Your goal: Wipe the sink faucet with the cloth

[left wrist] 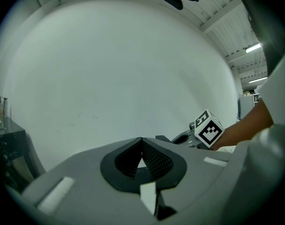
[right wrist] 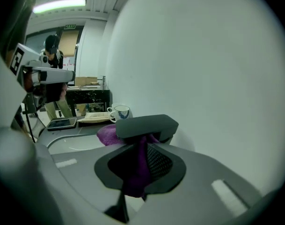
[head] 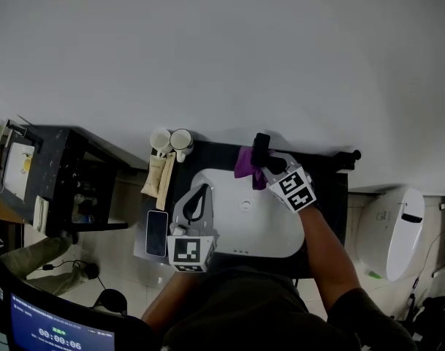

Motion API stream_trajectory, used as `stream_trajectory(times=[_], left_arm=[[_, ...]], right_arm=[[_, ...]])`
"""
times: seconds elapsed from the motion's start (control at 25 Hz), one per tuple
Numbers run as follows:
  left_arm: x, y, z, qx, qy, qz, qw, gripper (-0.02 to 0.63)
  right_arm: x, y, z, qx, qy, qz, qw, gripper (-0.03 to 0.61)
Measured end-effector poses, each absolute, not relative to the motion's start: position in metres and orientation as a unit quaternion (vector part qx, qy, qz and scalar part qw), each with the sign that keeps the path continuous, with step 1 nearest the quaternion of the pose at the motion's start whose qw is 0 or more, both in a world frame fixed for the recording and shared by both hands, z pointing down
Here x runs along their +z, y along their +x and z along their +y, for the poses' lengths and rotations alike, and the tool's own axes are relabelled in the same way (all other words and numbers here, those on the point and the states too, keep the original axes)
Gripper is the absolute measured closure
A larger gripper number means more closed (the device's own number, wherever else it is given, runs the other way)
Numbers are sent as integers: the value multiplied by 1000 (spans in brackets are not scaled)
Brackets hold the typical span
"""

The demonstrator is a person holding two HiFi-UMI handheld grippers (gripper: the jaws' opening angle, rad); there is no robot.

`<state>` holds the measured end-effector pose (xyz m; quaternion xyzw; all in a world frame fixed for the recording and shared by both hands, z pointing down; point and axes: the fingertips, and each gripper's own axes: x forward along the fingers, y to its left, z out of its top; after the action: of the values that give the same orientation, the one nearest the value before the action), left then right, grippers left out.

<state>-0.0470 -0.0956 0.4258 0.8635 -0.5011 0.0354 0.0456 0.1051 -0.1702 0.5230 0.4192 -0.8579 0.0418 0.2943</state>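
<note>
**Item 1. Your right gripper** (right wrist: 141,146): the jaws are closed on the purple cloth (right wrist: 135,168). A fold is pinched between the pads and hangs out beneath them. In the head view this gripper (head: 262,168) sits at 12 o'clock of the white oval sink basin (head: 269,229), with its tips at the faucet.

**Item 2. Purple cloth:** in the head view the cloth (head: 245,163) is bunched against the faucet at its 9 o'clock side and touches it. In the right gripper view the loose part likewise lies at 9 o'clock of the faucet head.

**Item 3. Black block-topped sink faucet** (head: 261,146): it stands at the back rim of the basin. In the right gripper view it (right wrist: 147,124) is directly ahead of your jaws, with the cloth running up to its underside.

**Item 4. Your left gripper** (left wrist: 142,142): the jaws are fully together with nothing between them, aimed at the plain white wall (left wrist: 123,78). In the head view it (head: 200,196) rests at 9 o'clock of the basin.

**Item 5. Black countertop** (head: 328,196):
- A dark smartphone (head: 157,232) lies at 9 o'clock of the basin.
- Two white mugs (head: 182,140) stand at 10 o'clock of the basin.

**Item 6. White toilet** (head: 390,229): at 3 o'clock, beyond the counter.
</note>
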Motion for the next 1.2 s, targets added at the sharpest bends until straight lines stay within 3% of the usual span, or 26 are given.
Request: stream_trajectory(times=[0.36,0.88,1.2], left_arm=[[421,-44,-90,34,866,-497,41,603],[427,-47,-89,37,864,-500,41,603],[427,-47,-88,40,865,-498,42,603]], right_arm=[[536,93,-137,52,318,-885,335,534],[547,70,-96,63,282,-894,341,534],[574,57,-59,49,250,-888,384,534]])
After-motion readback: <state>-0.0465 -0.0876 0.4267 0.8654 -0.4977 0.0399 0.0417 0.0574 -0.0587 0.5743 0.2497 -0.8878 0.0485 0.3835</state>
